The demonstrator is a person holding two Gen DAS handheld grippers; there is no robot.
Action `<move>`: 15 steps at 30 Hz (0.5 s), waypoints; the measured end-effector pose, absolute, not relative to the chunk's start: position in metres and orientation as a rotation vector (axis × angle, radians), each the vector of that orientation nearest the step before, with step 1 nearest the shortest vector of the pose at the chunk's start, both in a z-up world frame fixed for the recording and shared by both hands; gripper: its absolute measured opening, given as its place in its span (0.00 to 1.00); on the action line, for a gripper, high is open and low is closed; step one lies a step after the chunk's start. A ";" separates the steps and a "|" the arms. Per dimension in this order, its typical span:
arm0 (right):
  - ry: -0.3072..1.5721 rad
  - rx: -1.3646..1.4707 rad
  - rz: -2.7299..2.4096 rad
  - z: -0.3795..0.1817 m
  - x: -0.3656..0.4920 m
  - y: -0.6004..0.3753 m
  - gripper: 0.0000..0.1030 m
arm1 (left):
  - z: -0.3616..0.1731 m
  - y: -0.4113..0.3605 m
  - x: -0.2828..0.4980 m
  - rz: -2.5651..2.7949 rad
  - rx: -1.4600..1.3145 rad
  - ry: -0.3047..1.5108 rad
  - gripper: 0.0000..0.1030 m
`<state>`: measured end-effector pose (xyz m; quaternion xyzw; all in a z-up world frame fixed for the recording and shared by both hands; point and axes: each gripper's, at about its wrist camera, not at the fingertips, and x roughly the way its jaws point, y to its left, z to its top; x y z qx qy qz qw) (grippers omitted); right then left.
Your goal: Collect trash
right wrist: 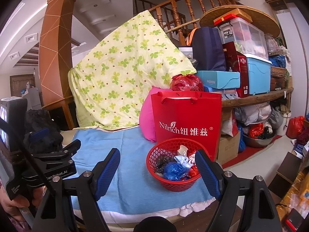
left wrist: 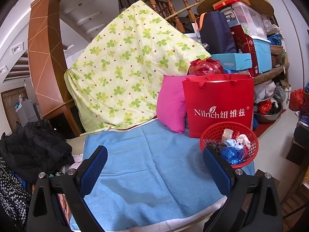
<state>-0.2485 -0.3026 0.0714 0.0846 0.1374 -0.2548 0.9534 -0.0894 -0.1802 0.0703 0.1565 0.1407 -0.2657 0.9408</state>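
Observation:
A red mesh basket stands on a blue towel near its right edge. Inside lie a crumpled blue plastic bag, white paper scraps and other crumpled wrappers. My left gripper hovers open over bare towel, with the basket just behind its right finger. My right gripper is open too, in front of the basket with nothing between its pads.
A red paper shopping bag stands behind the basket, a pink pillow beside it. A clover-print quilt hangs behind. Black clothing lies at left. Stacked boxes fill the shelf on the right. A hand holds the left gripper.

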 end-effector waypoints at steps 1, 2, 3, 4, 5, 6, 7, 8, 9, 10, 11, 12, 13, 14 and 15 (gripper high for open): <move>0.281 0.173 -0.519 0.072 -0.249 -0.304 0.80 | 0.070 -0.181 -0.090 -0.541 0.321 0.287 0.96; 0.282 0.175 -0.519 0.072 -0.249 -0.306 0.80 | 0.071 -0.182 -0.091 -0.543 0.323 0.287 0.96; 0.282 0.176 -0.520 0.071 -0.247 -0.305 0.80 | 0.071 -0.183 -0.091 -0.543 0.323 0.288 0.96; 0.283 0.177 -0.522 0.070 -0.247 -0.304 0.80 | 0.071 -0.183 -0.091 -0.545 0.322 0.289 0.96; 0.283 0.179 -0.522 0.070 -0.247 -0.306 0.80 | 0.071 -0.183 -0.091 -0.546 0.323 0.288 0.96; 0.283 0.179 -0.523 0.069 -0.246 -0.303 0.80 | 0.072 -0.184 -0.092 -0.546 0.325 0.287 0.96; 0.283 0.179 -0.522 0.069 -0.246 -0.303 0.80 | 0.071 -0.184 -0.092 -0.545 0.324 0.287 0.96; 0.283 0.179 -0.522 0.069 -0.246 -0.303 0.80 | 0.071 -0.184 -0.092 -0.547 0.323 0.288 0.96; 0.283 0.178 -0.523 0.069 -0.247 -0.303 0.80 | 0.071 -0.184 -0.092 -0.548 0.323 0.288 0.96; 0.284 0.177 -0.523 0.069 -0.247 -0.304 0.80 | 0.071 -0.185 -0.092 -0.547 0.324 0.287 0.96; 0.284 0.177 -0.523 0.069 -0.247 -0.303 0.80 | 0.071 -0.184 -0.092 -0.548 0.324 0.288 0.96; 0.284 0.177 -0.524 0.069 -0.247 -0.304 0.80 | 0.071 -0.185 -0.092 -0.550 0.323 0.289 0.96; 0.284 0.177 -0.523 0.069 -0.247 -0.304 0.80 | 0.071 -0.185 -0.092 -0.549 0.323 0.288 0.96; 0.285 0.177 -0.524 0.069 -0.247 -0.305 0.80 | 0.071 -0.186 -0.093 -0.548 0.323 0.288 0.96; 0.285 0.177 -0.525 0.069 -0.247 -0.304 0.80 | 0.071 -0.186 -0.093 -0.548 0.323 0.288 0.96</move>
